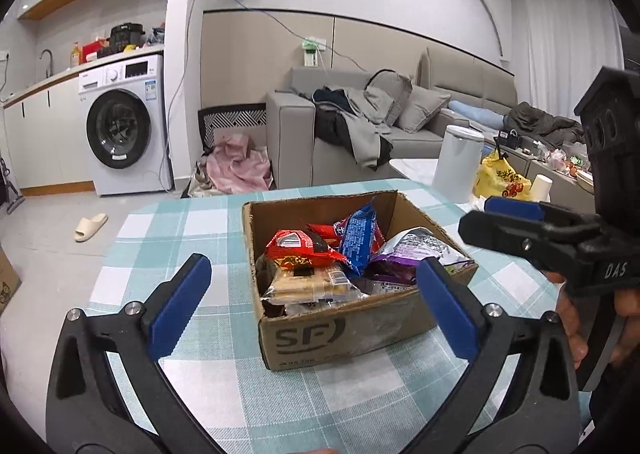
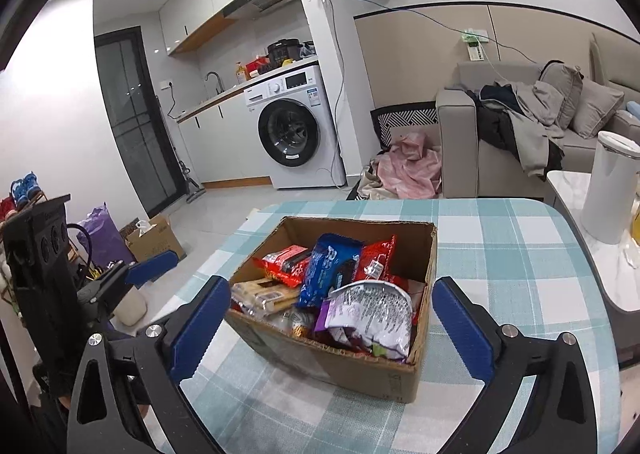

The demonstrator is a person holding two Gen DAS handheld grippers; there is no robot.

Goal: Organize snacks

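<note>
An open cardboard box (image 1: pixel 344 330) marked SF stands on the teal checked tablecloth (image 1: pixel 180 222). Inside lie several snack packets: a red one (image 1: pixel 304 248), a blue one (image 1: pixel 360 238), a purple and silver one (image 1: pixel 416 250) and a clear biscuit pack (image 1: pixel 308 282). My left gripper (image 1: pixel 316 274) is open just in front of the box, with nothing between its blue pads. From the other side, my right gripper (image 2: pixel 332 290) also stands open before the box (image 2: pixel 360 370), pads apart and touching no packet. In the left wrist view the right gripper (image 1: pixel 520 214) shows at the right edge.
A white canister (image 1: pixel 458 162), a yellow bag (image 1: pixel 500 178) and a paper cup (image 1: pixel 540 186) stand on a side table to the right. A person's hand (image 1: pixel 572 318) holds the right gripper. Beyond the table are a sofa (image 1: pixel 296 134) and a washing machine (image 1: pixel 124 126).
</note>
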